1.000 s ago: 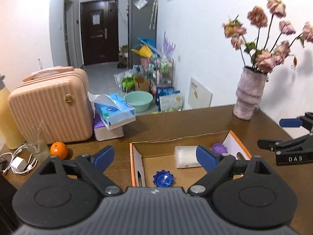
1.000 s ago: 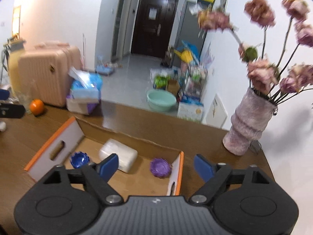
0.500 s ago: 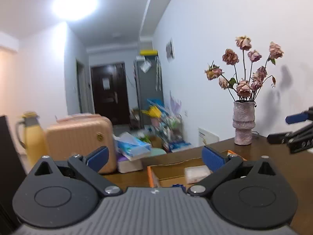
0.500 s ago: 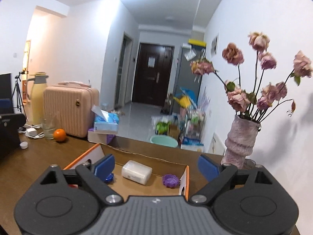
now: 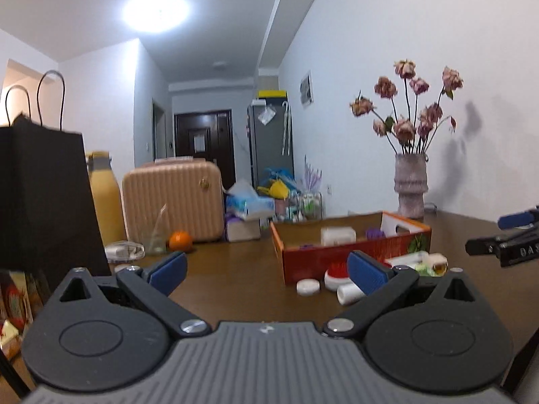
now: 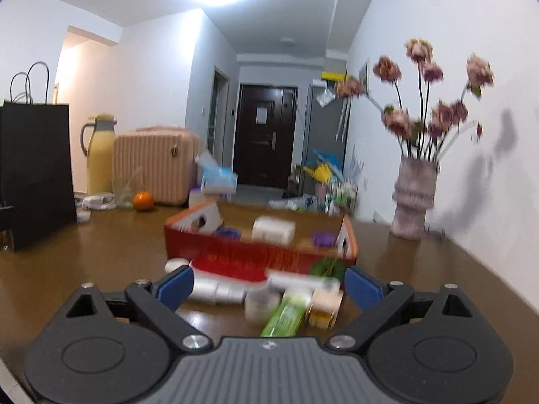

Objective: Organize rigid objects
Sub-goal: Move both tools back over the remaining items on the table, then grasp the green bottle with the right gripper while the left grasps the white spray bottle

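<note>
An open red-and-orange cardboard box (image 5: 353, 256) (image 6: 262, 252) stands on the brown table. Inside are a white block (image 5: 338, 235) (image 6: 273, 229) and a purple lid (image 6: 322, 238). Small items lie in front of it: a white round lid (image 5: 307, 286), a white tube (image 5: 348, 293), a green tube (image 6: 286, 314), a clear jar (image 6: 261, 303) and a yellow jar (image 6: 325, 306). My left gripper (image 5: 266, 271) is open and empty, low before the box. My right gripper (image 6: 269, 286) is open and empty just above the items; it shows at the right edge of the left view (image 5: 505, 235).
A vase of dried roses (image 5: 411, 185) (image 6: 414, 198) stands at the back right by the wall. A black paper bag (image 5: 43, 195) (image 6: 33, 175), yellow flask (image 6: 100, 155), pink suitcase (image 5: 173, 198), orange (image 5: 180, 240) and tissue boxes (image 5: 246, 215) line the left and back.
Both grippers have pulled back from above the box and dropped near table level, tilting up to level. The loose items in front of the box have come into view. Both stayed open.
</note>
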